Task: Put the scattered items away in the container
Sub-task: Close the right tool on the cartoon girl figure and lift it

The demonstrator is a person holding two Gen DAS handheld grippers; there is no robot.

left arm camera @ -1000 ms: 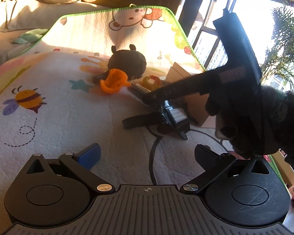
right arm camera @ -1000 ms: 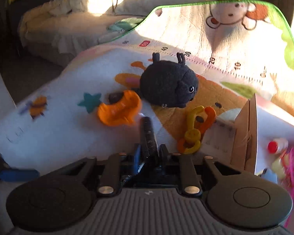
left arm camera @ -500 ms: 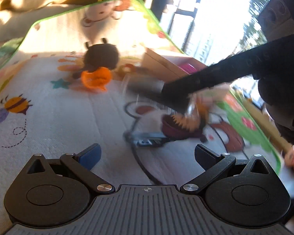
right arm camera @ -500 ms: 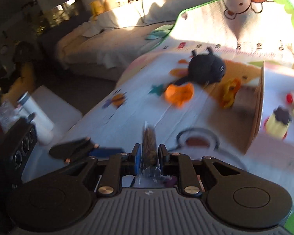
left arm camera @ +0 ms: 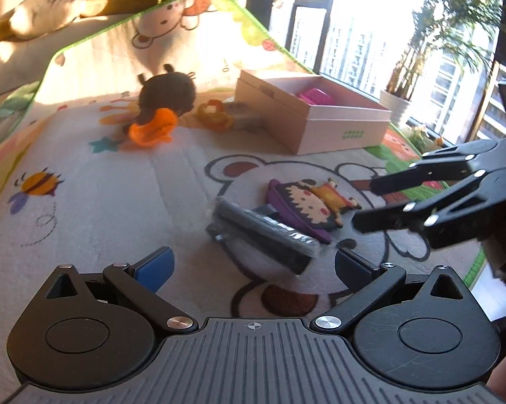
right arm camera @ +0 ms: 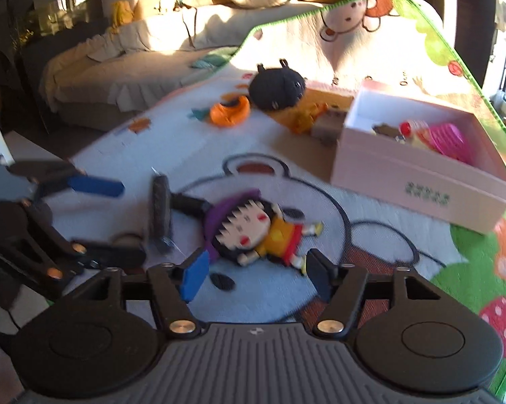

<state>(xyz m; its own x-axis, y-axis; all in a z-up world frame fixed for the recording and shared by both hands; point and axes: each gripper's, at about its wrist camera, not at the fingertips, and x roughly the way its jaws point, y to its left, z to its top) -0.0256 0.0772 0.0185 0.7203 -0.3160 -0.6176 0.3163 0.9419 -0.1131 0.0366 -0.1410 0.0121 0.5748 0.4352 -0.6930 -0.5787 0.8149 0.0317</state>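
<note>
A pink open box [left arm camera: 323,119] [right arm camera: 417,168] stands on the play mat with pink and other toys inside. A dark wrapped bar [left arm camera: 264,234] [right arm camera: 160,208] lies on the mat beside a cartoon girl figure [left arm camera: 315,207] [right arm camera: 253,232]. My left gripper [left arm camera: 253,266] is open and empty, just short of the bar. My right gripper [right arm camera: 253,269] is open and empty, just short of the girl figure. It shows at the right of the left wrist view [left arm camera: 364,207]. A black plush [left arm camera: 167,92] [right arm camera: 278,87], an orange toy [left arm camera: 152,129] [right arm camera: 227,112] and an orange-yellow ring toy [left arm camera: 215,116] lie further back.
A small tan block [right arm camera: 327,126] sits against the box's left side. A bed with cushions [right arm camera: 135,57] stands behind the mat. A window with plants [left arm camera: 421,50] is to the right. The mat's green edge [right arm camera: 471,67] curls up at the back.
My right gripper held the dark bar, carried it back and has let it go onto the mat beside the girl figure; it now stands open. My left gripper stayed open.
</note>
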